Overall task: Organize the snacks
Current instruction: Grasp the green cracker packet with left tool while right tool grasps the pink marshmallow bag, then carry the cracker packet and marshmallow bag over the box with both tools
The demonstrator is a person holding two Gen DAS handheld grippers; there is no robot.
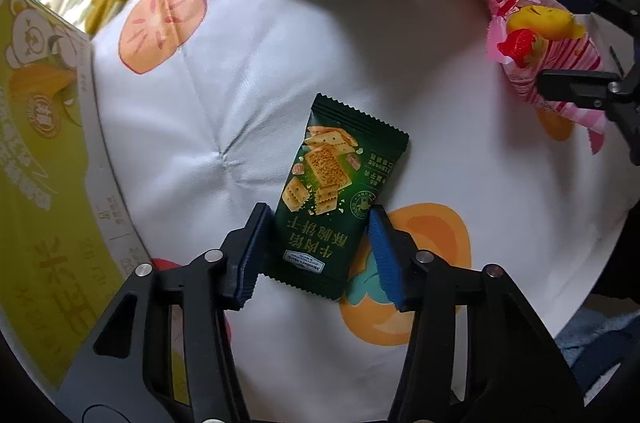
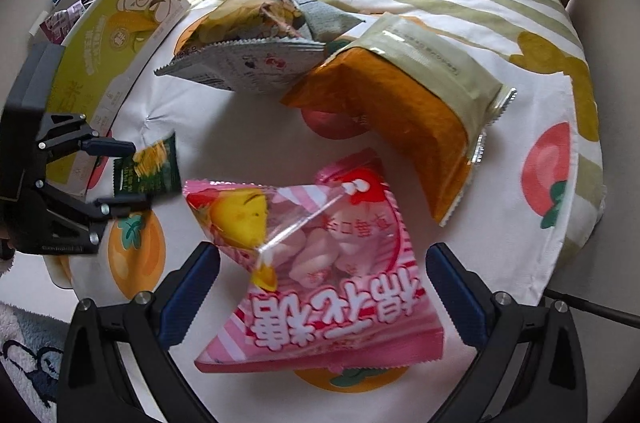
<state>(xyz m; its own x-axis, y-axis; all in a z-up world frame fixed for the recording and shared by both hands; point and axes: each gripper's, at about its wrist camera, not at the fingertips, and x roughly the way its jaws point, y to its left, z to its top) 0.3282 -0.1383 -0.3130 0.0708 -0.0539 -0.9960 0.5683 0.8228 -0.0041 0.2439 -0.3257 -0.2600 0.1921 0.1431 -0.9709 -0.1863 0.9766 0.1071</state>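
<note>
A dark green cracker packet (image 1: 340, 163) lies on the white fruit-print quilt (image 1: 192, 127). My left gripper (image 1: 319, 219) points straight down over the packet's near end, and both blue pads press on its side edges. From the right wrist view the same packet (image 2: 154, 167) sits between the left gripper's (image 2: 138, 175) fingers at the left. A pink marshmallow bag (image 2: 344, 263) lies under my right gripper (image 2: 323, 255). That gripper is wide open, with its pads clear of the bag on both sides. In the left wrist view the pink bag (image 1: 532, 35) shows at the far right.
A large yellow-green box (image 2: 116, 35) with a bear print stands along the quilt's left edge. A grey-white snack bag (image 2: 248, 59) and an orange-and-beige bag (image 2: 392, 111) lie at the back. The quilt's edge drops off to the right and front.
</note>
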